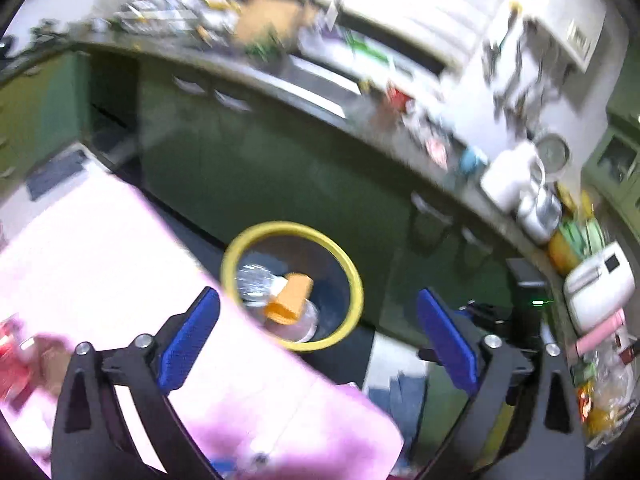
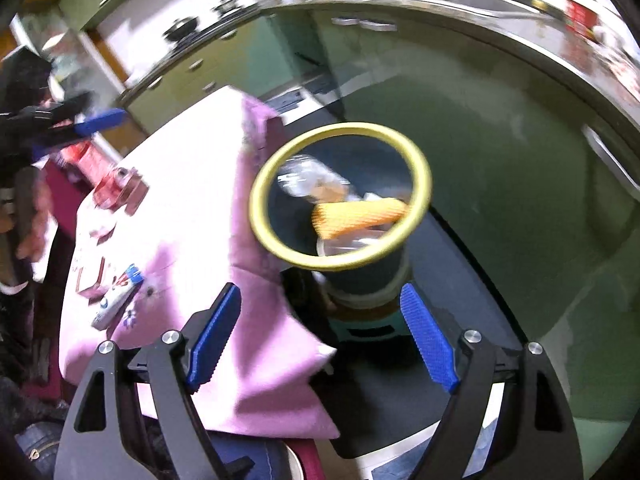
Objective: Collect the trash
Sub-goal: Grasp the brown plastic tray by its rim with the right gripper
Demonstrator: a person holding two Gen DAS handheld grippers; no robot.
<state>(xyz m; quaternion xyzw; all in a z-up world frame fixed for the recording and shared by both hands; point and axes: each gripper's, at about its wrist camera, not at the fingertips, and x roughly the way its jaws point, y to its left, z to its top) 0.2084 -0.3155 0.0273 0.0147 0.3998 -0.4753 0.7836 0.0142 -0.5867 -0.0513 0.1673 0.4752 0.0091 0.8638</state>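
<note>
1. Left wrist view: the left gripper point(image 1: 318, 340) stands spread wide with nothing between its blue pads point(image 1: 188, 340); it is released and empty. No earlier picture is supplied, so only the present spread is reported
2. Right wrist view: the right gripper point(image 2: 320, 340) is likewise parted and empty, its pads point(image 2: 214, 336) clear of all objects
3. Collection point: a dark bin with a yellow rim point(image 2: 420, 168) stands on the floor just beside the table edge. It already holds an orange ribbed cup point(image 2: 356, 216), clear plastic items point(image 2: 304, 176) and a clear lid or cup; the exact kind is blurred
4. Remaining trash: on the pink tablecloth point(image 2: 192, 184) lie a red carton point(image 2: 116, 184), a small tube or wrapper point(image 2: 116, 300) with a red and blue end, and flat reddish scraps, which cannot be identified
5. Governing relation: the bin sits ahead of both grippers, while the leftover items lie to the left of the right gripper, across the cloth. In the right wrist view the left gripper appears at the far left edge, directly above the red carton
6. Judgement: the left hand is nearer the carton and better placed to take it. The tube lies long axis running away from the camera, closer to the right gripper, which would need to swing left and straddle it across its narrow side
</note>
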